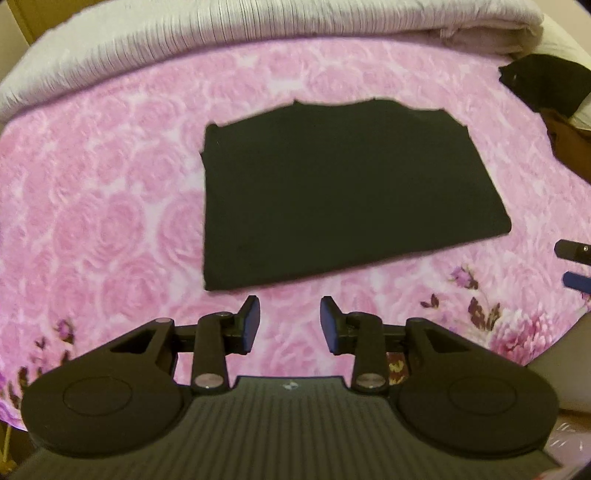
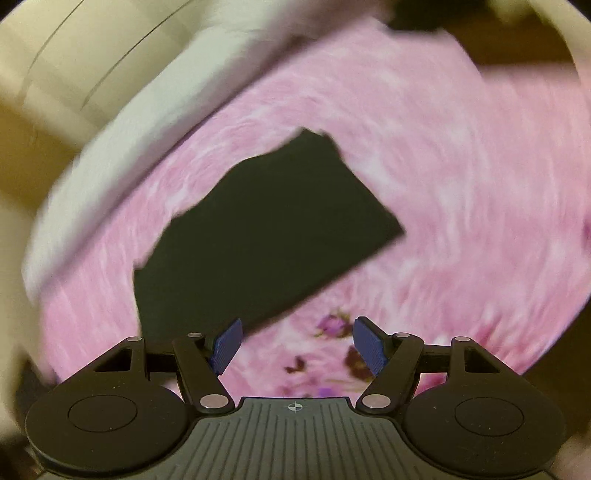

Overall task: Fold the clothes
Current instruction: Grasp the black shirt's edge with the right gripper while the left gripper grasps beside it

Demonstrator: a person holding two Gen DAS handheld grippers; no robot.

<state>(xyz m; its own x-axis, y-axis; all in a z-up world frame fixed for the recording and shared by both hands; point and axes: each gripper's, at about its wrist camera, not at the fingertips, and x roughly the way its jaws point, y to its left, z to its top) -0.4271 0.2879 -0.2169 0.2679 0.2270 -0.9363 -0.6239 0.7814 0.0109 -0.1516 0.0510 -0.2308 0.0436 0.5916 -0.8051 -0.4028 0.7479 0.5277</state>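
A black garment [image 1: 340, 192] lies folded into a flat rectangle on a pink rose-print bedspread [image 1: 110, 206]. My left gripper [image 1: 290, 325] is open and empty, just in front of the garment's near edge. In the right wrist view the same garment [image 2: 266, 236] lies tilted and blurred. My right gripper [image 2: 295, 345] is open and empty, near the garment's near right corner. The right gripper's fingertips [image 1: 574, 266] show at the right edge of the left wrist view.
A folded whitish ribbed blanket [image 1: 258, 26] lies along the far side of the bed. Another dark cloth [image 1: 546, 81] sits at the far right. The bed's right edge drops off beside brown items [image 1: 569, 147].
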